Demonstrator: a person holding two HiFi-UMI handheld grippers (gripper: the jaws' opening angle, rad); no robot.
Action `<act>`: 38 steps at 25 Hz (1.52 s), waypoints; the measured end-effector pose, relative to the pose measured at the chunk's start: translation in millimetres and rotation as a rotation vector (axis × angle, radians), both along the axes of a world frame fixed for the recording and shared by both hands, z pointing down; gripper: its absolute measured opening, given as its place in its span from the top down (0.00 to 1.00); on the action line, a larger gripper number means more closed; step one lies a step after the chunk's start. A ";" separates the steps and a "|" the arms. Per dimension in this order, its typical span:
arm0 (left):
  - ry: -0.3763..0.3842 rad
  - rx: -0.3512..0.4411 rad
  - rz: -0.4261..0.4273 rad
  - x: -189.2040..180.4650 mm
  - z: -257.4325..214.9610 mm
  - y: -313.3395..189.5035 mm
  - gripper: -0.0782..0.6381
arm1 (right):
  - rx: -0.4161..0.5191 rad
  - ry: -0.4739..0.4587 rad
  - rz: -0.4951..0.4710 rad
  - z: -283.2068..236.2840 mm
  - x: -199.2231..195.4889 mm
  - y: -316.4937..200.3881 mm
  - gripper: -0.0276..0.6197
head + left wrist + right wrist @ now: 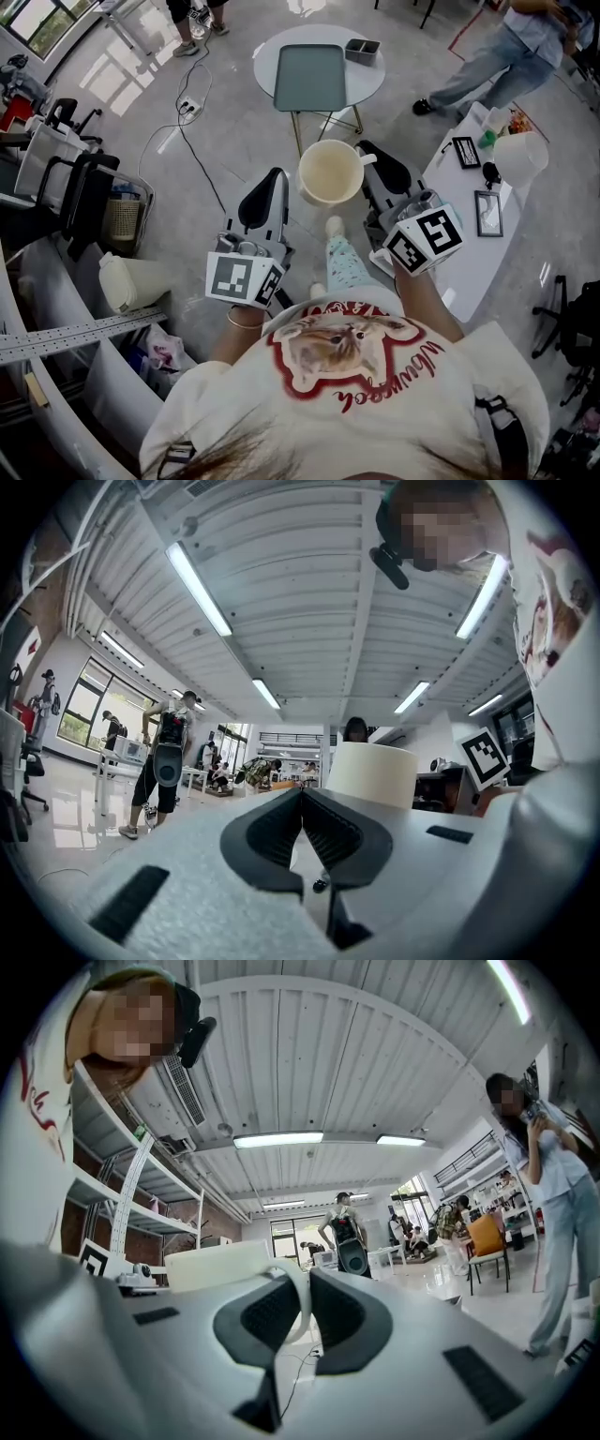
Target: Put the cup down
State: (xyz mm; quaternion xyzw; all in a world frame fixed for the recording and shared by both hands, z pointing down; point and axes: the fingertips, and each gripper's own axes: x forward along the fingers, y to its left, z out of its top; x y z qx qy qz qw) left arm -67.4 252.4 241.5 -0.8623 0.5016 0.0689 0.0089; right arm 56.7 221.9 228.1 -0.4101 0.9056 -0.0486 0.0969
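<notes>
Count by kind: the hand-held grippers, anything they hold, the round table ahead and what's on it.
Left hand-held gripper, right hand-held gripper: 2
Cup, handle in the right jaws: 1
Round table: 1
Tray: 1
Grey box: 1
Total: 6

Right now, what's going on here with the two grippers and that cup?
A person stands holding a gripper in each hand. The right gripper is shut on the handle of a cream cup and holds it upright in the air above the floor. The left gripper is shut with nothing in it, beside the cup. A round table with a green tray stands just ahead. The cup has not been put down yet.
</notes>
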 end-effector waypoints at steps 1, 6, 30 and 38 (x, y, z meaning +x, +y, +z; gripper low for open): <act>0.000 0.003 -0.003 -2.1 -0.7 -6.3 0.87 | 0.005 -0.001 -0.006 -1.2 -2.5 -5.5 0.88; -0.005 0.004 0.004 -0.6 0.9 -44.7 0.87 | 0.026 -0.015 -0.009 -7.7 -4.0 -41.7 0.88; 0.010 0.019 -0.048 15.6 -8.8 -247.3 0.87 | 0.043 0.002 -0.046 -17.6 15.4 -251.4 0.88; 0.020 -0.005 -0.074 14.8 -9.5 -286.8 0.87 | 0.024 0.011 -0.065 -19.2 15.1 -292.8 0.88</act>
